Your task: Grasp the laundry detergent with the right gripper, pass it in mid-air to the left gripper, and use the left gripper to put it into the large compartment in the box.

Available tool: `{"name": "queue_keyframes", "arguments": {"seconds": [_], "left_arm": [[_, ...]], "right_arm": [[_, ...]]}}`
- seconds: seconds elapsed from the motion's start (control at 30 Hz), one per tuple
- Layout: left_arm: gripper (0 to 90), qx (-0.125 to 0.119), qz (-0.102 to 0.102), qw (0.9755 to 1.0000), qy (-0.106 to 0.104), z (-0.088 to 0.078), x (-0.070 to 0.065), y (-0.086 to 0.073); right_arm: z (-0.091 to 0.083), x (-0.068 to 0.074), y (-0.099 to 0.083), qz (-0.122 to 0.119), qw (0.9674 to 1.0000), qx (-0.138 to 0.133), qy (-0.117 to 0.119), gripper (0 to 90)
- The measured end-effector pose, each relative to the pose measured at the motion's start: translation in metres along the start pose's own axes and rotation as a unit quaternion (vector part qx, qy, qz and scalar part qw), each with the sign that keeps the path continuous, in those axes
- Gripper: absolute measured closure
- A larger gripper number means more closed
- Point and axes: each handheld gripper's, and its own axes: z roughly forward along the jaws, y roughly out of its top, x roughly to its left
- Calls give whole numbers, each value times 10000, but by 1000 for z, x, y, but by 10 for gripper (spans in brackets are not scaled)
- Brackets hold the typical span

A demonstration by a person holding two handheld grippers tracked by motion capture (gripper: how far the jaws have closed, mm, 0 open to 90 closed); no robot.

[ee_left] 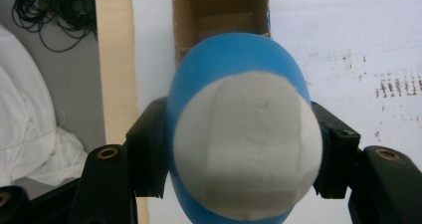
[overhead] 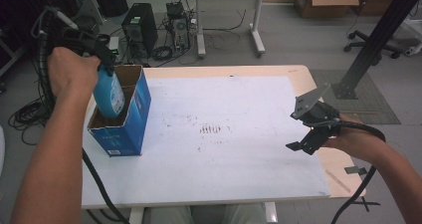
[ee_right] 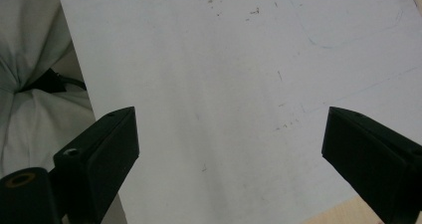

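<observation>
**Blue bottle held over open box**

At the desk's [overhead: 239,184] left edge, the left gripper [overhead: 102,59] clamps a blue bottle [overhead: 109,95], its base dipping into the open blue carton [overhead: 130,119]. The right gripper [overhead: 311,134] hovers above the right edge, fingers spread, holding nothing.

The table [overhead: 239,114] is seen from above and behind the person, the high view facing forward and down, floor clutter beyond. The left gripper view is aimed steeply down, very close over a blue bottle [ee_left: 239,134] and the open box [ee_left: 219,15], both also caught at the high view's left. The right gripper view is angled low over the white sheet [ee_right: 239,84], shared by all three.
</observation>
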Motion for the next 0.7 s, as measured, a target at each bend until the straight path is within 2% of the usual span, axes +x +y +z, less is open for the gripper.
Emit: {"name": "queue_keyframes", "arguments": {"seconds": [0.33,0.7], "left_arm": [[379,26,-33,10000,8,31,-1,-9],[379,70,-33,9999,-81,76,1,-21]], "right_arm": [[2,1,-3,17,10000,26,12,74],[6,2,-6,69,10000,19,40,75]]}}
